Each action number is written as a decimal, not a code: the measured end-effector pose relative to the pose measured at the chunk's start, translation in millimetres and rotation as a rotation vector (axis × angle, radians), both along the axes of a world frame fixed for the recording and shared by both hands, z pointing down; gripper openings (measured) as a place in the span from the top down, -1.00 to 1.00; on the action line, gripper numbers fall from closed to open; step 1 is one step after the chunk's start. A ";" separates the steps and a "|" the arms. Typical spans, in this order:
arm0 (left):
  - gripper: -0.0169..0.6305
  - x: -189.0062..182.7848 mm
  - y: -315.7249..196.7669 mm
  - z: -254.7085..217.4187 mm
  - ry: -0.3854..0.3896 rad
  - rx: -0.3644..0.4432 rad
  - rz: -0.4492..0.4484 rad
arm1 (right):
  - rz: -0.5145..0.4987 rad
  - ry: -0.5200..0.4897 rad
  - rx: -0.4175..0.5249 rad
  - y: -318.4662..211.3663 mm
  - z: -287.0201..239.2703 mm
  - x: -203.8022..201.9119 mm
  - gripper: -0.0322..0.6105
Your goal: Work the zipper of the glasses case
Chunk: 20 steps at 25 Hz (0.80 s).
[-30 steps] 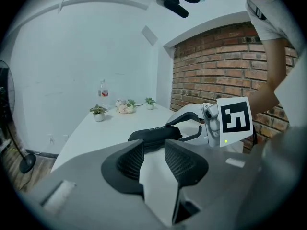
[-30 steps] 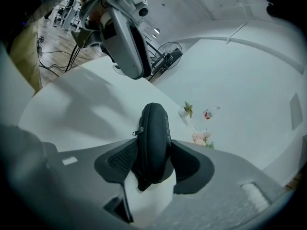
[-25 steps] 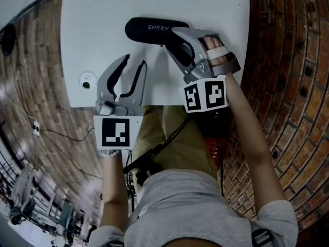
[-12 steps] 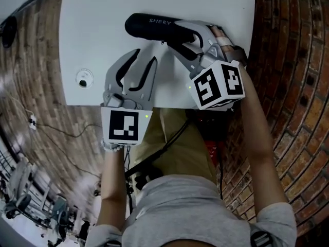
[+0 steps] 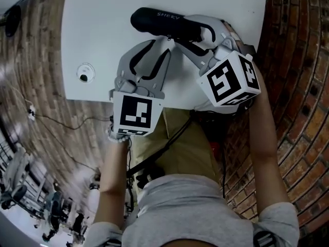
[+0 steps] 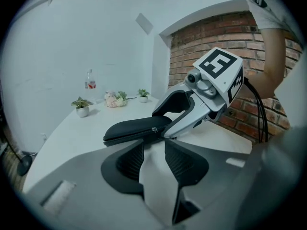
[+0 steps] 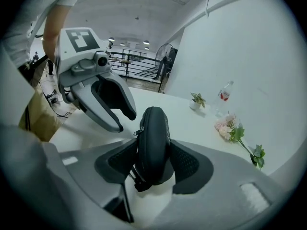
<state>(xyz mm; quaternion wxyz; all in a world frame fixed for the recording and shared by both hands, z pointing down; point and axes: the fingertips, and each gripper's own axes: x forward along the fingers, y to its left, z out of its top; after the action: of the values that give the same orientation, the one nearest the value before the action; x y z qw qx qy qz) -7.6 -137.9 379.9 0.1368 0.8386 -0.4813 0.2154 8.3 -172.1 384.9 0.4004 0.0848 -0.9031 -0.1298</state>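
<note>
A black zippered glasses case (image 5: 157, 20) lies at the far side of the white table (image 5: 97, 30). My right gripper (image 5: 194, 35) is shut on the case's right end; in the right gripper view the case (image 7: 152, 138) sits edge-up between the pads, its zipper pull (image 7: 139, 130) on the left. My left gripper (image 5: 160, 47) is open and empty, its tips just short of the case's near side. In the left gripper view the case (image 6: 136, 127) and its zipper pull (image 6: 154, 130) lie straight ahead of the open left gripper (image 6: 153, 155), with the right gripper (image 6: 201, 97) beyond.
A small round white object (image 5: 84, 74) sits near the table's left front edge. Small potted plants (image 6: 82, 105), a bottle (image 6: 89, 79) and flowers (image 7: 229, 127) stand at the far end by the wall. Brick floor surrounds the table.
Both grippers have moved away from the person, further onto the table. The left gripper has closed in on the case's near side. The right gripper has kept hold of the case.
</note>
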 end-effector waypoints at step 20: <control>0.60 5.0 -20.2 5.3 -0.223 0.072 -0.044 | 0.000 0.005 -0.107 -6.4 3.9 -2.4 0.22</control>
<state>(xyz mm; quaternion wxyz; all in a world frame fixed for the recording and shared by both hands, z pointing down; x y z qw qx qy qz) -2.6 -158.1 385.2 0.0566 0.8030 -0.5193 0.2870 5.9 -178.5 388.8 0.4066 0.0628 -0.9078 -0.0814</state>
